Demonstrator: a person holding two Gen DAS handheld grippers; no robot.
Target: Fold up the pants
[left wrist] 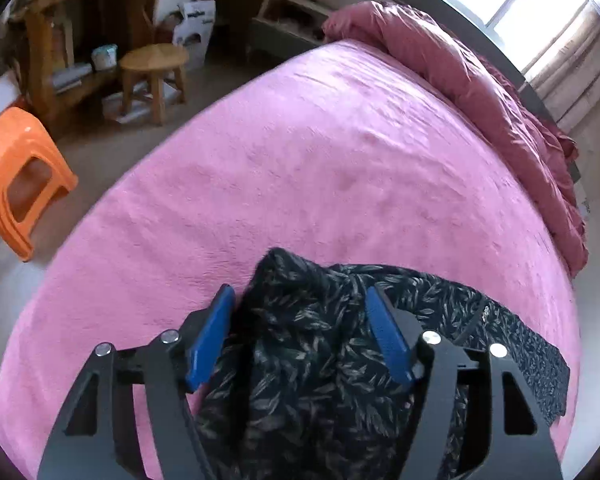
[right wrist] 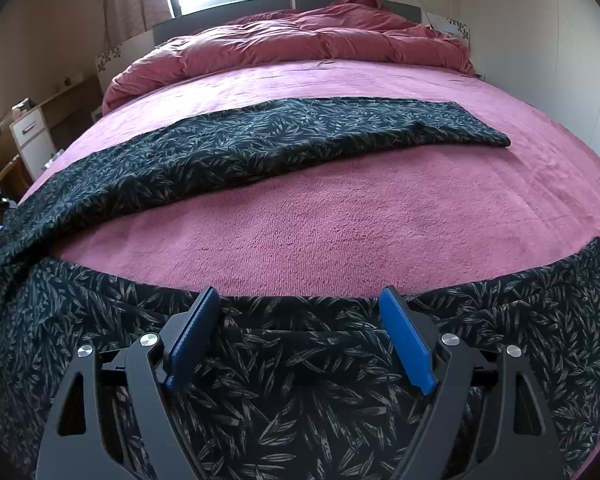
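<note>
The pants are black with a pale leaf print and lie on a pink bed sheet [right wrist: 320, 216]. In the right wrist view one leg [right wrist: 284, 132] stretches flat across the bed, and another part [right wrist: 300, 380] lies along the near edge. My right gripper [right wrist: 299, 290] hovers over that near part with its blue pads wide open and nothing pinched. In the left wrist view a bunched-up end of the pants [left wrist: 300, 360] rises between the pads of my left gripper [left wrist: 300, 289]. The pads stand apart on either side of the bunch, and no firm pinch shows.
A crumpled dark pink duvet [right wrist: 300, 36] lies along the head of the bed below a window. Beside the bed on the floor stand an orange plastic stool [left wrist: 16, 168], a round wooden stool [left wrist: 154, 64] and a wooden shelf [left wrist: 60, 40]. A white cabinet [right wrist: 30, 136] stands at the left.
</note>
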